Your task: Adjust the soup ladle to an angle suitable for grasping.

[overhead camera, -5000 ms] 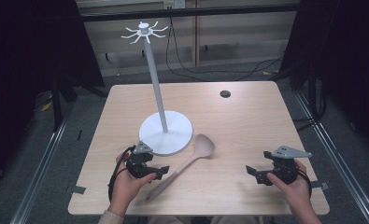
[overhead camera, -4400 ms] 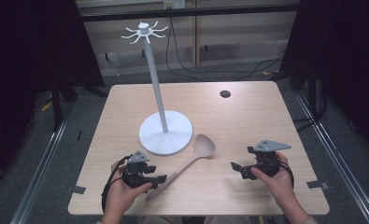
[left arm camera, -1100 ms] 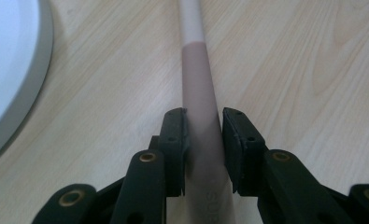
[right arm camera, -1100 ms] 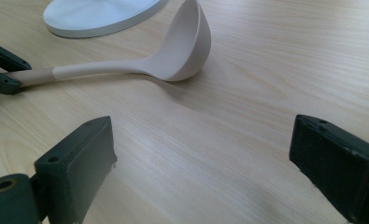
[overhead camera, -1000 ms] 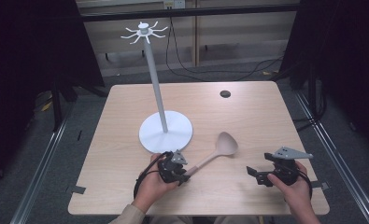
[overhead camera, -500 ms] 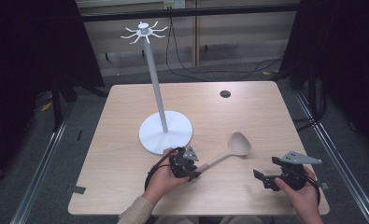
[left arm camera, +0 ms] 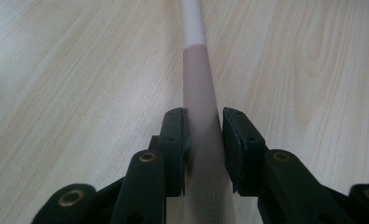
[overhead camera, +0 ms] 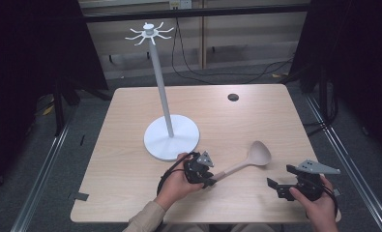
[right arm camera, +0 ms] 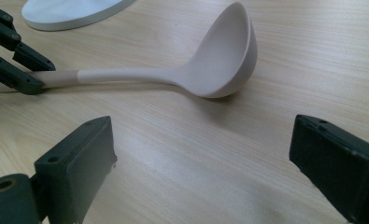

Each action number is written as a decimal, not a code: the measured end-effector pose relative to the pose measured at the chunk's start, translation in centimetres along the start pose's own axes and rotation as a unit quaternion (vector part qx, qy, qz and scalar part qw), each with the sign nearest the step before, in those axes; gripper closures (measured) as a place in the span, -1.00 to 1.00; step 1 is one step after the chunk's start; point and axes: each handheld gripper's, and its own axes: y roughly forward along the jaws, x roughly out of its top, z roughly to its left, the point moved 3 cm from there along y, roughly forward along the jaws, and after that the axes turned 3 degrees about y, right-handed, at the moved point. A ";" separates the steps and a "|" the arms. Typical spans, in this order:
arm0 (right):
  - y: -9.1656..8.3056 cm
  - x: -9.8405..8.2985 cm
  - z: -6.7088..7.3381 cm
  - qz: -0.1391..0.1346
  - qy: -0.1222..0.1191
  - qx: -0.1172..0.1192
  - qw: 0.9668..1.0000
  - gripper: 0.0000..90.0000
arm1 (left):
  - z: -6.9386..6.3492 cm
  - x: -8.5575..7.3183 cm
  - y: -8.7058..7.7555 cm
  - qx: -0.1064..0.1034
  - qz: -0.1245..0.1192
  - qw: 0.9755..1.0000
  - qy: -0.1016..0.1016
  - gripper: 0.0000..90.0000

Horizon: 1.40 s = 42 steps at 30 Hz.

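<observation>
Near the table's front edge, the left gripper point(overhead camera: 209, 178) clamps the ladle point(overhead camera: 249, 160) by its handle, bowl pointing toward the wide-open right gripper point(overhead camera: 281, 186).

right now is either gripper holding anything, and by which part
The left gripper is shut on the ladle, clamped on the darker end of its handle. The right gripper is open and holds nothing.

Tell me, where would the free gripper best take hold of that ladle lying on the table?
Probably on the pale neck of the ladle, between the left gripper and the bowl. That stretch is slim, straight and bare; the bowl is too round. The right gripper stands open, so it could come down from above, jaws astride.
</observation>
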 end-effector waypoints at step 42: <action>1.5 1.4 1.7 0.004 -0.033 0.022 0.999 -0.85 | 4.8 -5.3 -4.5 0.171 -0.013 0.976 -0.137 0.27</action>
